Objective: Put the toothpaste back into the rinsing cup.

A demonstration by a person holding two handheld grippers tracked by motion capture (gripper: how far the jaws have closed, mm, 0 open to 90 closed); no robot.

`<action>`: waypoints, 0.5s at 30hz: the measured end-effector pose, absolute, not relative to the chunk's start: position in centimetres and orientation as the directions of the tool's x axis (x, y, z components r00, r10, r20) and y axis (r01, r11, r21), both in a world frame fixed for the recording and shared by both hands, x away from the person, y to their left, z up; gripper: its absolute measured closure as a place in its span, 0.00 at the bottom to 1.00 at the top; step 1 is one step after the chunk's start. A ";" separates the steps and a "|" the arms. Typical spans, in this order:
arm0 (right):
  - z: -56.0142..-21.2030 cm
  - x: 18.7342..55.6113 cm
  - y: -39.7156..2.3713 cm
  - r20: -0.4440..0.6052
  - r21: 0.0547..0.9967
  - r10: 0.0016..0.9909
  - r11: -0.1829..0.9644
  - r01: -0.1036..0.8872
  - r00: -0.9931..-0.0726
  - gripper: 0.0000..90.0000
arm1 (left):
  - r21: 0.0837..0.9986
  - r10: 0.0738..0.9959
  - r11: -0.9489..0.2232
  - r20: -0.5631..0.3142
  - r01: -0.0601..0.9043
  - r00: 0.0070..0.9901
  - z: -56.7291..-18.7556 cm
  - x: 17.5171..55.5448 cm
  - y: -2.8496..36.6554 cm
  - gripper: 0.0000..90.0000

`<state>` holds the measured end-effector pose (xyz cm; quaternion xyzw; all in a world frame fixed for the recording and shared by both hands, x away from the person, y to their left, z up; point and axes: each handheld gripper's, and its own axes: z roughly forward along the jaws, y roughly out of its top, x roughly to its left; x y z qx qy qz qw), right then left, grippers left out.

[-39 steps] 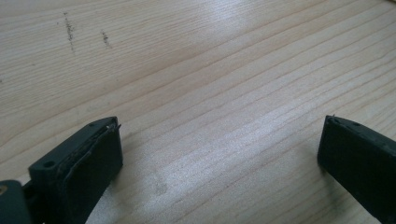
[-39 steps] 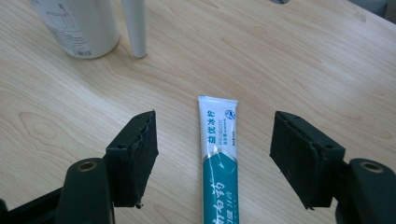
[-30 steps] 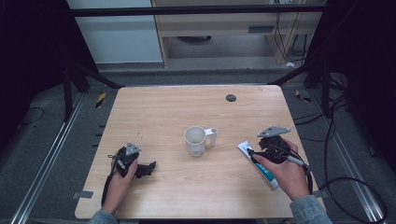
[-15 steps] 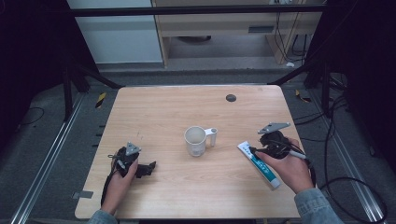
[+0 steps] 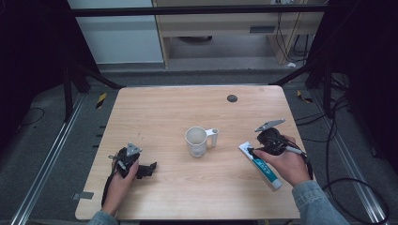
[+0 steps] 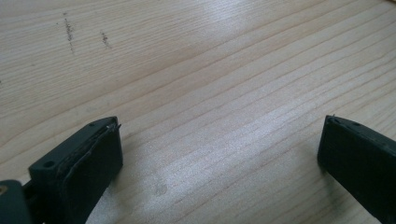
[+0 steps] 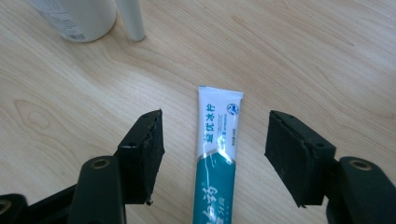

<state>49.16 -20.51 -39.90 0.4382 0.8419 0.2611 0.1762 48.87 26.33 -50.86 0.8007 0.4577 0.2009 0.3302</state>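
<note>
While your left gripper (image 6: 219, 154) is resting wide open on the tabletop (image 5: 187, 108), your right gripper (image 7: 215, 154), jaws just reopening, is straddling the toothpaste tube (image 7: 215, 154) untouched at lower right.

Toothpaste tube (image 5: 261, 165) lies on the table (image 5: 187, 108), right of the mug (image 5: 196, 141).

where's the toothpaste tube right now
In the high view the toothpaste tube lies flat on the table's right side, right of the white mug, between the right gripper's open jaws.
</note>
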 end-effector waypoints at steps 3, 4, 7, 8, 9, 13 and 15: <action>-40.0 49.7 -20.4 -0.072 0.591 0.829 0.483 0.646 -0.554 0.42 | 0.712 0.865 -0.365 0.020 0.600 0.502 -50.9 48.8 26.3 0.00; -40.1 49.8 -20.4 -0.068 0.589 0.831 0.480 0.650 -0.552 0.42 | 0.712 0.865 -0.364 0.020 0.600 0.502 -50.9 48.8 26.3 0.00; -40.2 50.3 -20.5 -0.064 0.579 0.833 0.480 0.659 -0.550 0.44 | 0.712 0.864 -0.364 0.019 0.600 0.502 -50.9 48.8 26.3 0.00; -40.2 50.3 -20.5 -0.064 0.579 0.833 0.480 0.659 -0.550 0.44 | 0.712 0.864 -0.364 0.019 0.600 0.502 -50.9 48.8 26.3 0.00; -40.3 50.5 -20.5 -0.069 0.577 0.835 0.480 0.661 -0.546 0.44 | 0.713 0.865 -0.364 0.019 0.600 0.502 -50.9 48.8 26.3 0.00; -40.4 50.9 -20.8 -0.075 0.576 0.838 0.478 0.663 -0.540 0.49 | 0.712 0.864 -0.365 0.020 0.600 0.502 -50.9 48.8 26.3 0.00; -40.5 51.0 -20.9 -0.072 0.575 0.839 0.476 0.665 -0.539 0.49 | 0.712 0.864 -0.365 0.020 0.599 0.503 -50.9 48.8 26.3 0.00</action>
